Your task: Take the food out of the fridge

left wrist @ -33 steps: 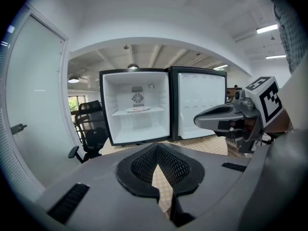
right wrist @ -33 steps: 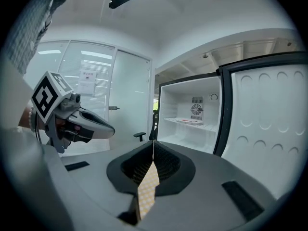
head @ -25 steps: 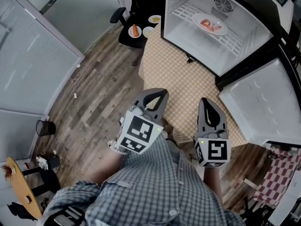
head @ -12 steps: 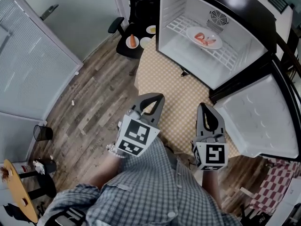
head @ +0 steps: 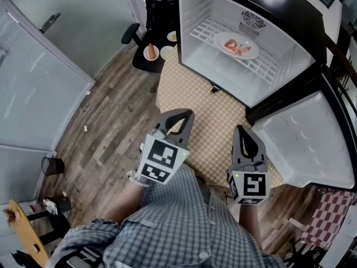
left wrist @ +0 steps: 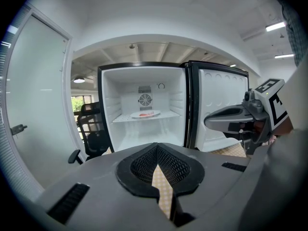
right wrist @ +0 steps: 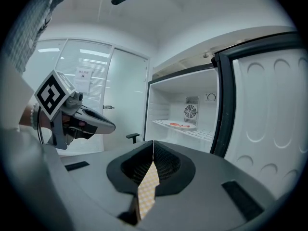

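A white plate with reddish food sits on the wire shelf inside the open fridge; it also shows small in the left gripper view as the plate and in the right gripper view as the plate. My left gripper and right gripper hang side by side over the checkered mat, both pointing at the fridge and well short of it. Both are shut with nothing in them: left gripper, right gripper.
The fridge door stands swung open at the right. A black office chair and a dark stool bearing small plates stand left of the fridge. Glass partitions line the left side.
The person and both grippers have moved nearer to the open fridge, which now looks larger and has shifted left in the head view. Both grippers stay shut.
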{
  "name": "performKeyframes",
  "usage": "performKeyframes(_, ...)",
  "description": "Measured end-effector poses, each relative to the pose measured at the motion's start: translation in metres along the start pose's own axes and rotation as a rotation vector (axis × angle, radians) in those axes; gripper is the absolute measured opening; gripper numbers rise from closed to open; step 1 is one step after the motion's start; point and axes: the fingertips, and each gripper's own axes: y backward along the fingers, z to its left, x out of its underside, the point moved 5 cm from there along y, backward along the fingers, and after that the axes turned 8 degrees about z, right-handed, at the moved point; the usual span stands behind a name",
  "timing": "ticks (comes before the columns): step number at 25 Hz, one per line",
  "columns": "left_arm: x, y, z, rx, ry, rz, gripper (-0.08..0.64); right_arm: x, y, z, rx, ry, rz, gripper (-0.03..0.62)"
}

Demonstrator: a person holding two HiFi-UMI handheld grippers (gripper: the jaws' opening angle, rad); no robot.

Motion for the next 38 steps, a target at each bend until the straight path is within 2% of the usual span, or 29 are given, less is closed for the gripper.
performKeyframes(5,-0.010,-0.014,0.014,0.020,0.005,0.000,0.006,-0.003,-0.014,-0.004,0.026,-0.018,0.011,0.011)
performKeyframes(8,-0.017,-0.026,0.025,0.042,0.034,-0.005,0.006,-0.004,-0.024,-0.006,0.043,-0.026,0.019,0.011)
performKeyframes(14,-0.035,-0.054,0.052,0.098,0.175,-0.037,0.006,-0.012,-0.044,-0.008,0.064,-0.038,0.031,0.011)
performKeyframes(20,-0.049,-0.086,0.069,0.202,0.317,-0.048,0.006,-0.017,-0.059,-0.011,0.097,-0.050,0.045,0.011)
performKeyframes(24,-0.056,-0.107,0.080,0.225,0.405,-0.055,0.006,-0.017,-0.063,-0.012,0.125,-0.065,0.060,0.011)
performKeyframes(28,-0.066,-0.128,0.089,0.302,0.530,-0.078,0.006,-0.016,-0.066,-0.015,0.154,-0.079,0.072,0.011)
performKeyframes(32,-0.078,-0.147,0.092,0.362,0.605,-0.095,0.009,-0.017,-0.068,-0.015,0.164,-0.079,0.080,0.011)
performKeyframes(38,-0.090,-0.175,0.095,0.460,0.748,-0.109,0.072,-0.017,-0.072,-0.013,0.172,-0.073,0.090,0.011)
